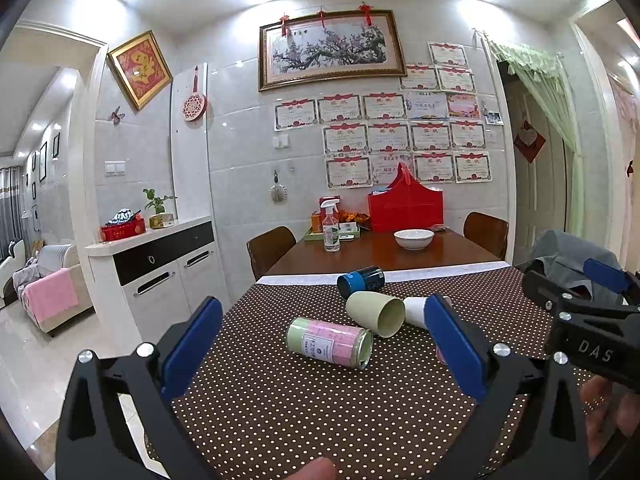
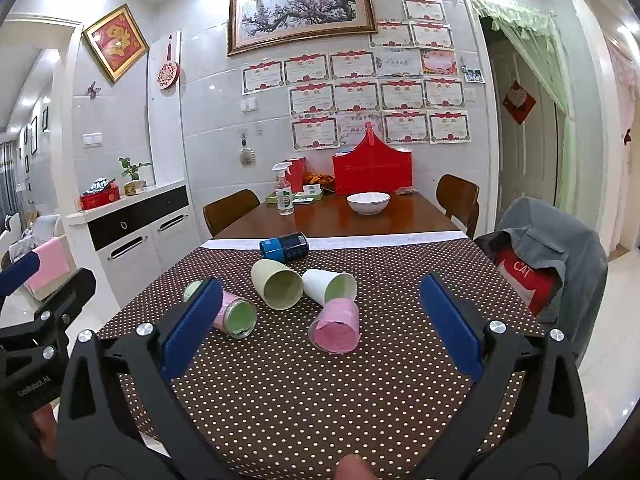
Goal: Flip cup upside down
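Observation:
Several cups lie on their sides on the dotted brown tablecloth [image 2: 280,392]. A pale green cup [image 2: 277,284] [image 1: 375,314], a white cup [image 2: 329,286] [image 1: 416,310], a pink cup [image 2: 336,326], a green-and-pink tumbler [image 1: 329,342] [image 2: 234,314] and a blue cup [image 1: 360,281] [image 2: 284,247]. My left gripper [image 1: 320,344] is open, above the cloth, with the tumbler between its fingers further ahead. My right gripper [image 2: 316,328] is open and empty, short of the pink cup. It also shows at the right in the left wrist view [image 1: 580,300].
Beyond the cloth, the wooden table [image 2: 328,220] holds a white bowl [image 2: 368,202], a spray bottle [image 2: 285,196] and a red box [image 2: 372,170]. Wooden chairs [image 2: 230,210] flank it. A chair draped with grey clothing [image 2: 548,256] stands right. A white cabinet [image 2: 132,228] stands left.

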`<state>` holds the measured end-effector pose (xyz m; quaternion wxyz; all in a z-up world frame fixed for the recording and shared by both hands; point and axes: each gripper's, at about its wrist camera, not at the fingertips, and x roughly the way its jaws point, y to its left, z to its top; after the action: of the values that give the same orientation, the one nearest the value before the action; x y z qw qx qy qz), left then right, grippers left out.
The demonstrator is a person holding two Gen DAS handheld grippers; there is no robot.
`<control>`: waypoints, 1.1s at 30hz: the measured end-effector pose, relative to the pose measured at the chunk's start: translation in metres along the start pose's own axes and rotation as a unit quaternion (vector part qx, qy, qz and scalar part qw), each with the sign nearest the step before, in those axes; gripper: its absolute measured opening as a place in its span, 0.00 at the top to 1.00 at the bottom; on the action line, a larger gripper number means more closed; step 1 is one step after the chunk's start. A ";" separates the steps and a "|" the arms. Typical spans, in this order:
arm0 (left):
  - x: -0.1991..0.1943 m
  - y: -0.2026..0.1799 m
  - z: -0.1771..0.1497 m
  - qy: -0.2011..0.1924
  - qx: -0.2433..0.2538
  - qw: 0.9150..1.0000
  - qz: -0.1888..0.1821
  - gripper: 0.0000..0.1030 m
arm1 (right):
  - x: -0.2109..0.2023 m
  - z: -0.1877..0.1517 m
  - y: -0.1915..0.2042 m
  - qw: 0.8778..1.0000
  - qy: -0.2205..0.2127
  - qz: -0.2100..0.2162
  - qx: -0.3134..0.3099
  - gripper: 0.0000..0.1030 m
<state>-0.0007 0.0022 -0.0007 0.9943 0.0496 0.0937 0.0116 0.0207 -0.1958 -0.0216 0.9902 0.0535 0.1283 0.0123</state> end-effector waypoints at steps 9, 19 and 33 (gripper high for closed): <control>0.003 0.002 -0.001 0.006 -0.004 1.000 -0.002 0.04 | 0.002 0.001 0.000 1.000 -0.001 -0.002 0.006 0.06; 0.004 0.002 -0.004 0.006 -0.004 1.000 -0.002 0.04 | 0.000 0.001 0.002 1.000 -0.001 0.003 -0.003 0.06; 0.009 0.003 -0.008 0.014 -0.013 1.000 -0.004 0.04 | 0.001 0.001 0.004 1.000 0.003 0.000 -0.010 0.06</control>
<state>0.0064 0.0057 -0.0095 0.9935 0.0366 0.1074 0.0092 0.0224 -0.1922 -0.0203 0.9903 0.0434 0.1309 0.0142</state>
